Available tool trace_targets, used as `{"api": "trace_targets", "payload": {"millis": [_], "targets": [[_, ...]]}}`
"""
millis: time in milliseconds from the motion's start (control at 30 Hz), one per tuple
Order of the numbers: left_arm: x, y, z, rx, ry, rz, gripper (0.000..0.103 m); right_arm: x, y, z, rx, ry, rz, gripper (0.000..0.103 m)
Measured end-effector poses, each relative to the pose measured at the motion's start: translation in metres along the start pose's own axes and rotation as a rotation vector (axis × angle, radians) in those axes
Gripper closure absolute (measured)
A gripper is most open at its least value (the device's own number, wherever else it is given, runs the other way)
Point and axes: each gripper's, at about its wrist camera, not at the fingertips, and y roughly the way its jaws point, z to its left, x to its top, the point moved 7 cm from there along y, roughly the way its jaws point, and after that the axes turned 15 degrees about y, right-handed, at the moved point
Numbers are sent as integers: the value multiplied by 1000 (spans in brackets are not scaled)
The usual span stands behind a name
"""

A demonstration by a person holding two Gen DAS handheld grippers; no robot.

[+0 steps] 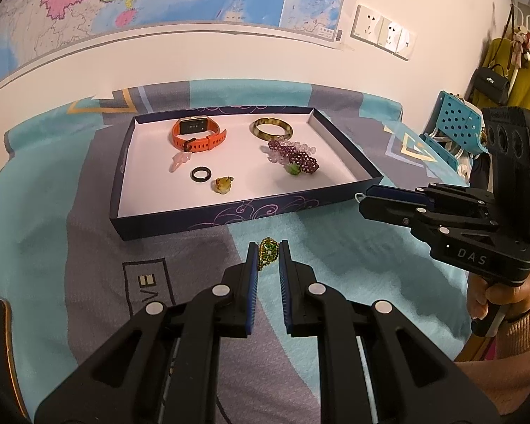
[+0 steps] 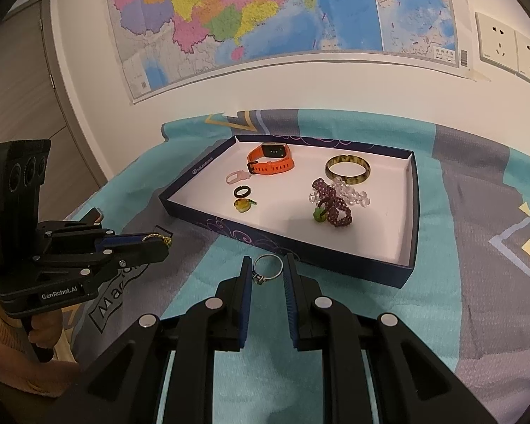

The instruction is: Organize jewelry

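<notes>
The left gripper [image 1: 268,247] is clamped on a green and gold beaded ring [image 1: 268,252], held between its blue pads above the patterned bedspread [image 1: 88,247], just short of the tray's near wall. Ahead of it lies a shallow dark-blue tray [image 1: 208,217] with a white floor.

Inside the tray, from the left as this gripper sees it: an orange smartwatch [image 1: 198,135] at the far left; nearer, a small pale pink piece [image 1: 181,162]; beside that a black ring [image 1: 200,174]; then a yellow pendant [image 1: 223,184], closest to the gripper. Further right, a mottled brown bangle [image 1: 271,129] lies at the far side, and in front of it a cluster of purple and clear beads [image 1: 293,155] with a small green charm [image 1: 293,169] at its near edge.

To the right, the right gripper [image 2: 268,265] has its pads closed on a thin silver ring [image 2: 268,268] with a small setting, held upright just before the tray's near wall [image 2: 300,247]. From its own camera, the tray sits straight ahead and slightly right. A hand [image 1: 491,296] in a pink sleeve holds its handle.
</notes>
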Motion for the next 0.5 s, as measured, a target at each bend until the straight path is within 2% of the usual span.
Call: {"api": "trace_targets", "payload": {"millis": [500], "targets": [[9, -1, 4, 9, 4, -16, 91, 4, 2, 0, -1, -1, -8, 87]]}}
